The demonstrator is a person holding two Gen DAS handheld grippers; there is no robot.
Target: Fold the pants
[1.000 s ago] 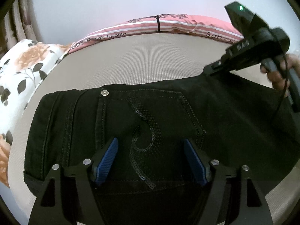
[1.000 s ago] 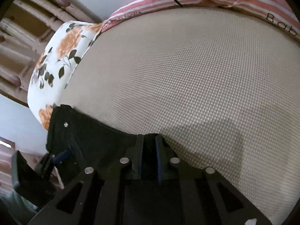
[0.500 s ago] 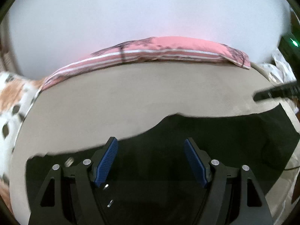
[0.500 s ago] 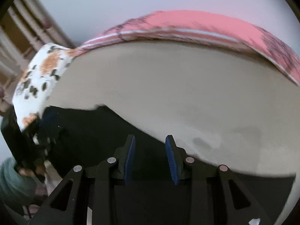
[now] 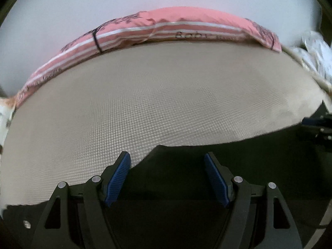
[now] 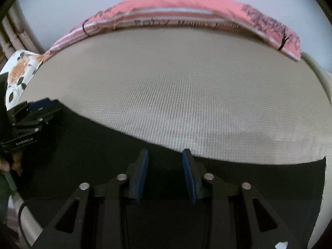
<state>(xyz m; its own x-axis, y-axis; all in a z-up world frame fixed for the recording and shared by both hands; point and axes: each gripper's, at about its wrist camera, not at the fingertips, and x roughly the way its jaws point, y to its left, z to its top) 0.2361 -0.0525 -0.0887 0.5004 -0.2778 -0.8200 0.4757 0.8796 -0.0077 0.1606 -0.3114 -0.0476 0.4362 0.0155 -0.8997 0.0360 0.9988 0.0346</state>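
Note:
Black pants [image 5: 238,166] lie flat on the beige mat, filling the near part of both views, and show in the right wrist view [image 6: 87,155] too. My left gripper [image 5: 167,161] is open wide with blue pads, above the pants' far edge, holding nothing. My right gripper [image 6: 165,159] is open with a narrower gap, above the pants' far edge, holding nothing. The right gripper shows at the right edge of the left wrist view [image 5: 319,126]. The left gripper shows at the left edge of the right wrist view [image 6: 31,114].
The beige woven mat [image 5: 155,95] stretches beyond the pants. A pink striped pillow [image 5: 166,29] lies along the far edge by the white wall. A floral pillow [image 6: 18,74] lies at the far left. White crumpled material [image 5: 317,49] sits at the far right.
The right gripper let go of the pants and opened. Both grippers drew back and tilted up, so the pants now show only at the bottom of each view.

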